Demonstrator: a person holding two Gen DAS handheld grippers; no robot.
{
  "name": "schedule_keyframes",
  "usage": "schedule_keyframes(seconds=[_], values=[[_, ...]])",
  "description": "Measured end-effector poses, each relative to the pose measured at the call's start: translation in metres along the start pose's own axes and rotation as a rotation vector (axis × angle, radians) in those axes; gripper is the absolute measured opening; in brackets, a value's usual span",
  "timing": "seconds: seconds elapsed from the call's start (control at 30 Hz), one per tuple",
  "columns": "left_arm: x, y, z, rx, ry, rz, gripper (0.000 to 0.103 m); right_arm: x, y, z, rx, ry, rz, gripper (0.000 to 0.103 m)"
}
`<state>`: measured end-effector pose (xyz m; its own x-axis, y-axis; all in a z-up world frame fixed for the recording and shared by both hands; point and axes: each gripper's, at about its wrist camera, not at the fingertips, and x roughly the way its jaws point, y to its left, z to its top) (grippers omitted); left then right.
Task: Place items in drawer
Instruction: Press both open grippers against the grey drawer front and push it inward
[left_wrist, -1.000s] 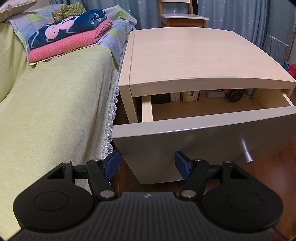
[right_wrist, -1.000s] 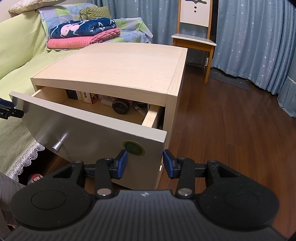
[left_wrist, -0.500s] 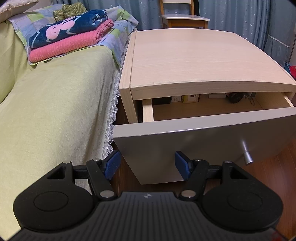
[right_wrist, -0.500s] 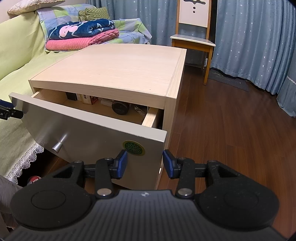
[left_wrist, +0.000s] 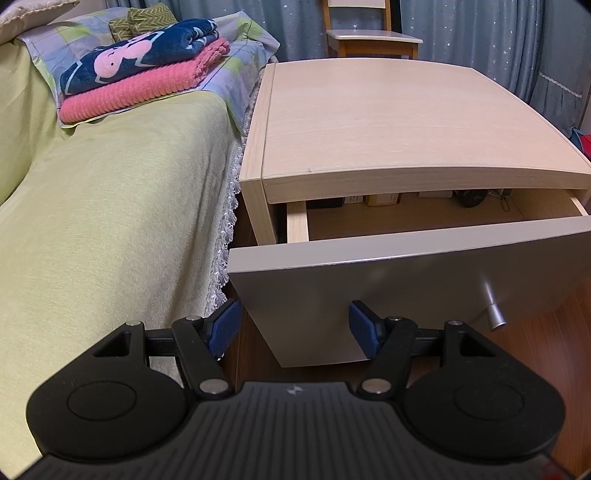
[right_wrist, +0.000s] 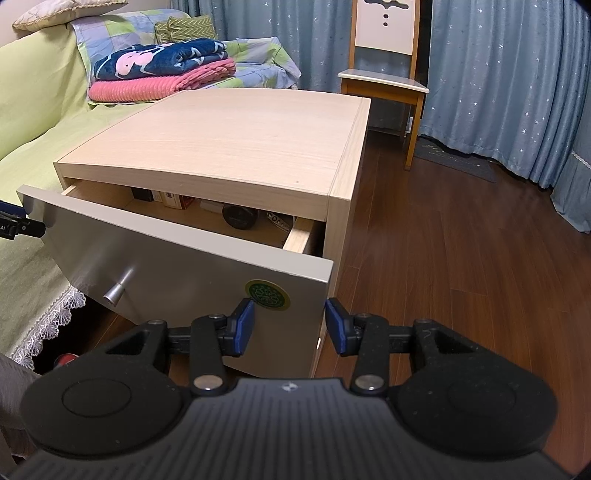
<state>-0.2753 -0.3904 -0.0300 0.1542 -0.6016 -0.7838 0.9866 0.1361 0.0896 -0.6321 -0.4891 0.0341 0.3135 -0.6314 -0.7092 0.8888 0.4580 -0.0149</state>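
Left gripper (left_wrist: 293, 325) wide open, empty, near drawer (left_wrist: 369, 291) front's left corner; drawer part-open, small items (right_wrist: 236, 216) at its far end; right gripper (right_wrist: 290, 325) half-open, empty, straddling right corner; risk: fingers clip the front, skewing the drawer.

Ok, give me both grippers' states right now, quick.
Left gripper: open, holding nothing, jaws apart in front of the drawer front.
Right gripper: open, holding nothing, jaws apart at the drawer front's corner.
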Motion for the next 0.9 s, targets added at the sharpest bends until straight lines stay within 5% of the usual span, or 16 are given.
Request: schedule_keyframes(seconds=[0.57,0.9], values=[[-0.004,-0.011,-0.001,-0.036,0.042,0.045,0.066,-0.004,0.002,-0.002,0.062,-0.023,-0.039,0.038],[-0.015,-0.059,-0.003,-0.106,0.031,-0.012,0.067,-0.009,0.039,-0.022,0.149,-0.043,0.006,0.038]])
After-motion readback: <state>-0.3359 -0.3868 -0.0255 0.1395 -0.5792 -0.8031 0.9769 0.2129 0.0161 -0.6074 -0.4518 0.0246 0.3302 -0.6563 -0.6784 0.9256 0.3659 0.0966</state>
